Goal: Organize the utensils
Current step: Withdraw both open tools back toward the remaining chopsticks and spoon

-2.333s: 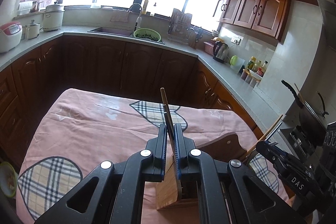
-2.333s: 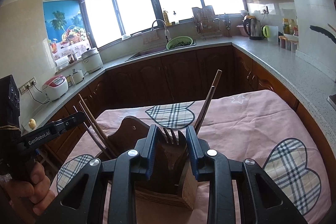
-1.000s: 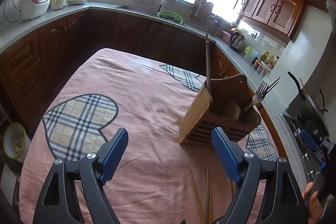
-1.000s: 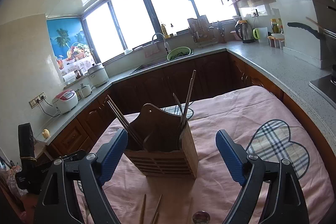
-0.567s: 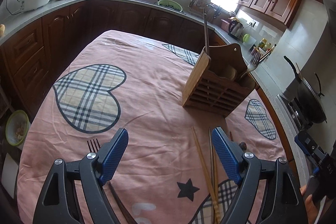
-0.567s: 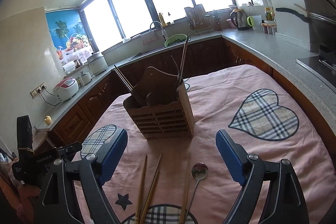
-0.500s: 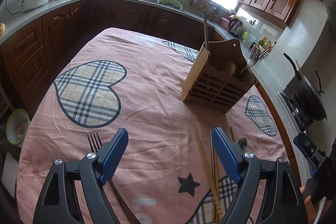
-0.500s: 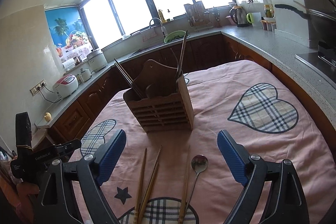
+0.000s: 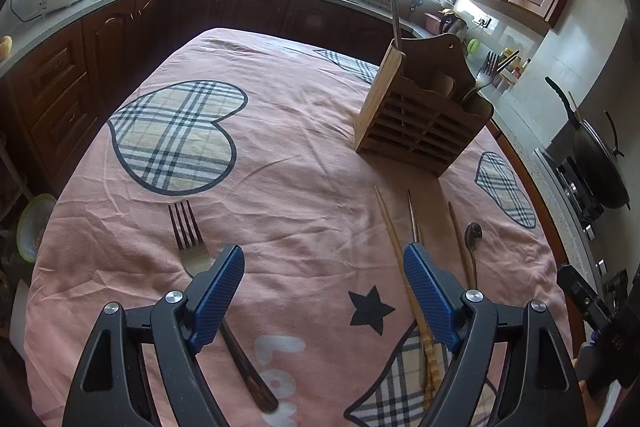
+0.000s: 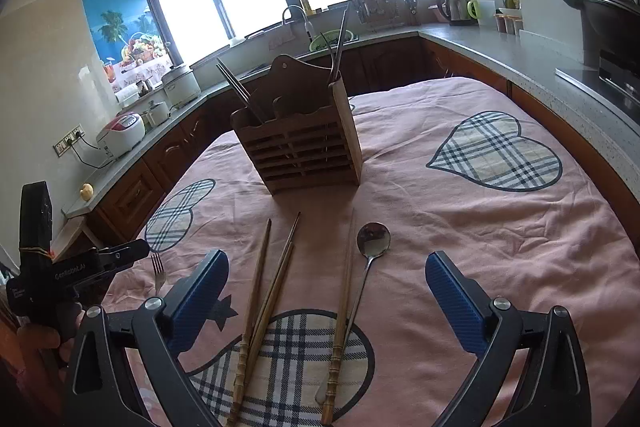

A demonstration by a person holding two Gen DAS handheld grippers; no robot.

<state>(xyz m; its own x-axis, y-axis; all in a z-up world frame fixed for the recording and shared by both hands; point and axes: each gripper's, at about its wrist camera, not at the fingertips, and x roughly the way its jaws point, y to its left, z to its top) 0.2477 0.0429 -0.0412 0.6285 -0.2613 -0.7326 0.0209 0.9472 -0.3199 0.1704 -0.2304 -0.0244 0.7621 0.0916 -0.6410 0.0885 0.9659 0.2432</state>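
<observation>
Both grippers are backing off the wooden caddy (image 10: pixel 298 143) toward the near loose cutlery, left gripper (image 9: pixel 324 291) spread by the fork (image 9: pixel 188 239), right gripper (image 10: pixel 326 291) opening over chopsticks (image 10: pixel 260 287) and spoon (image 10: pixel 372 243), next pickups likely.

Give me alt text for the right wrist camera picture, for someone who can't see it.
An empty right hand-held gripper, its jaws opening, hovers over four wooden chopsticks and a spoon lying on a pink tablecloth. Behind them stands a wooden utensil holder already holding utensils; a kitchen counter and bright windows fill the background.
</observation>
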